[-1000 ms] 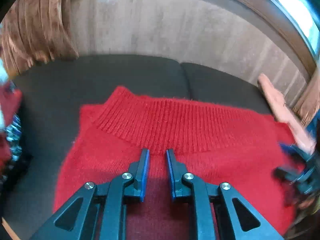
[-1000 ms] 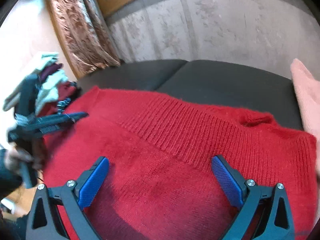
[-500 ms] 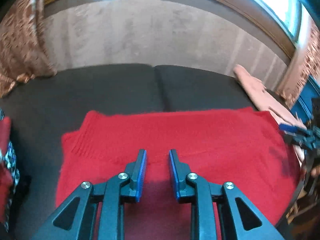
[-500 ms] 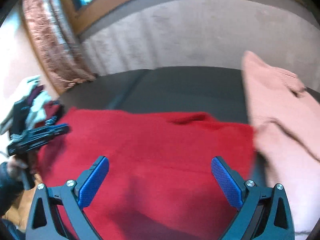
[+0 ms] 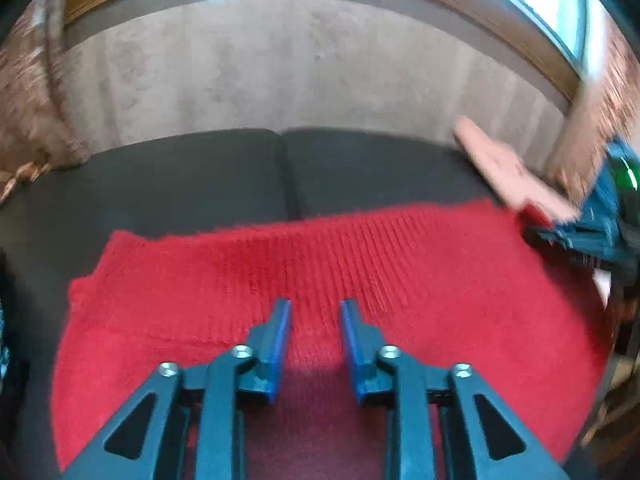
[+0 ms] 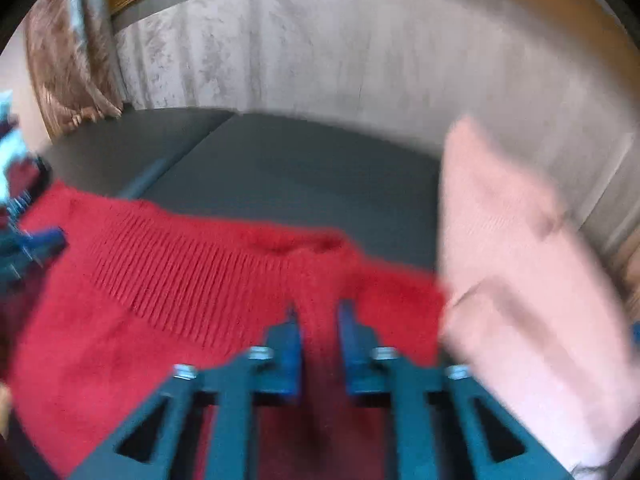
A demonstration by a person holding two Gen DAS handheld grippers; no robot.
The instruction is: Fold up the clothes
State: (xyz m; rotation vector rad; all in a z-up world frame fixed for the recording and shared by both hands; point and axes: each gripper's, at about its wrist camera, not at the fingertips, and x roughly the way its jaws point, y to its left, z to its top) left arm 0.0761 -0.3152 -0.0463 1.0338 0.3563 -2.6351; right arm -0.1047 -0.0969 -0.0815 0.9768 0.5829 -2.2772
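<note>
A red knit sweater point(image 5: 320, 280) lies spread on a dark grey cushion point(image 5: 180, 176), its ribbed band toward the far side. My left gripper point(image 5: 314, 312) hovers over the sweater's near middle with its jaws narrowly apart, no cloth between them. My right gripper point(image 6: 318, 316) sits at the sweater's point(image 6: 160, 300) right end with its jaws drawn close around a raised fold of red knit; the view is blurred. The right gripper also shows at the right edge of the left wrist view point(image 5: 576, 232).
A folded pink garment point(image 6: 520, 272) lies just right of the sweater, also in the left wrist view point(image 5: 508, 172). A grey padded backrest point(image 5: 300, 72) rises behind the cushion. A brown curtain point(image 6: 68, 52) hangs at the left. A clothes pile point(image 6: 16, 168) sits at far left.
My right gripper's jaws have gone from wide open to nearly shut around a fold at the sweater's right end. My left gripper stays narrowly apart over the sweater, its view slightly shifted.
</note>
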